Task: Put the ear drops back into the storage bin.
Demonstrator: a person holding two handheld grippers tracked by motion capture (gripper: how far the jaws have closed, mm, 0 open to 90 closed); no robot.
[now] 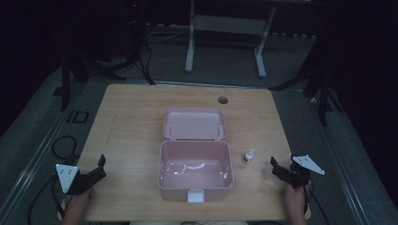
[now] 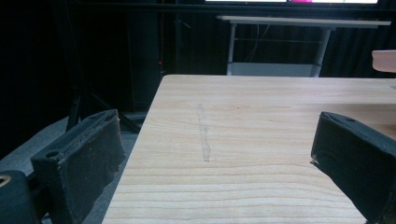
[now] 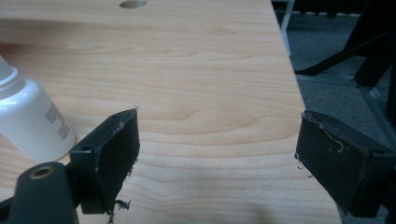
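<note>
A pink plastic box (image 1: 195,169) stands open at the middle of the wooden table, its lid (image 1: 194,124) folded back behind it and a white latch (image 1: 195,195) on its front wall. A small white bottle (image 1: 249,155) stands upright just right of the box, and shows at the left edge of the right gripper view (image 3: 29,120). My right gripper (image 1: 280,165) rests near the table's front right, open, a short way right of the bottle (image 3: 215,154). My left gripper (image 1: 96,168) sits at the front left corner, open and empty (image 2: 215,154).
A round cable hole (image 1: 223,100) lies in the table top at the back. The table's left edge (image 2: 140,135) runs close to the left gripper. A white desk frame (image 1: 225,37) and dark stands are on the floor beyond the table.
</note>
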